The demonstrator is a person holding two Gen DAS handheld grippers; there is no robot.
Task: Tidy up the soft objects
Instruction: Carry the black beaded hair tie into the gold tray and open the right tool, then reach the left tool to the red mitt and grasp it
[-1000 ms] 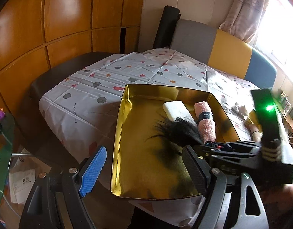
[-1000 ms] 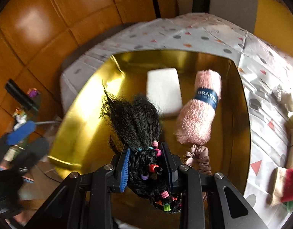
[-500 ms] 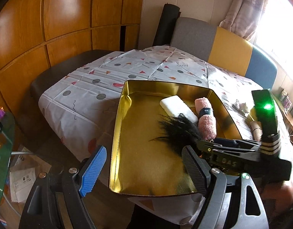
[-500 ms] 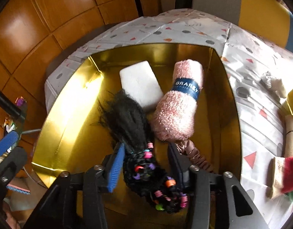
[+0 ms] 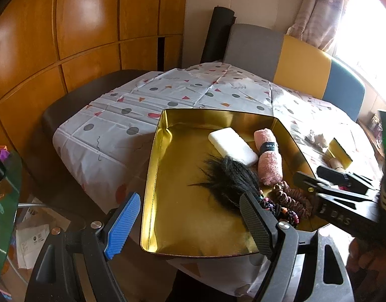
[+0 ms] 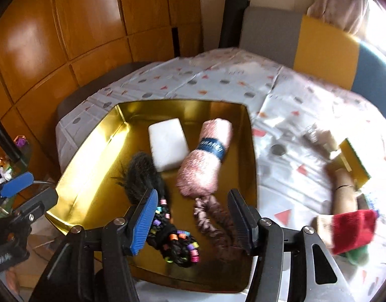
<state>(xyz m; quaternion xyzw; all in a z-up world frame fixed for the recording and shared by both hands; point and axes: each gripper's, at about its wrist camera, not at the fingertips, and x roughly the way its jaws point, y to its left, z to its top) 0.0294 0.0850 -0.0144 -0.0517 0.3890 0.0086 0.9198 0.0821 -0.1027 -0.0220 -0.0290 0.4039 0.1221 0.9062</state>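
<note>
A gold tray [image 5: 183,231] [image 6: 92,156] sits on the patterned tablecloth. In it lie a white sponge block [image 5: 232,146] [image 6: 167,146], a rolled pink towel [image 5: 268,161] [image 6: 205,161], a black beaded braid hairpiece [image 5: 230,178] [image 6: 167,231] and a brown scrunchie [image 5: 291,198] [image 6: 213,219]. My right gripper [image 6: 193,224] is open above the tray's near end, with the hairpiece lying loose by its blue pad. My left gripper [image 5: 190,224] is open and empty, low over the tray's near left corner.
On the cloth right of the tray lie a red and green soft item [image 6: 351,231], a tan roll [image 6: 344,196], a yellow-green sponge [image 6: 354,158] and a small beige item [image 6: 321,136]. A grey, yellow and blue bench back [image 5: 293,58] stands behind the table.
My right gripper opened and let go of the black hairpiece, which now lies in the tray. The gripper pulled back and up. The left gripper stayed nearly still.
</note>
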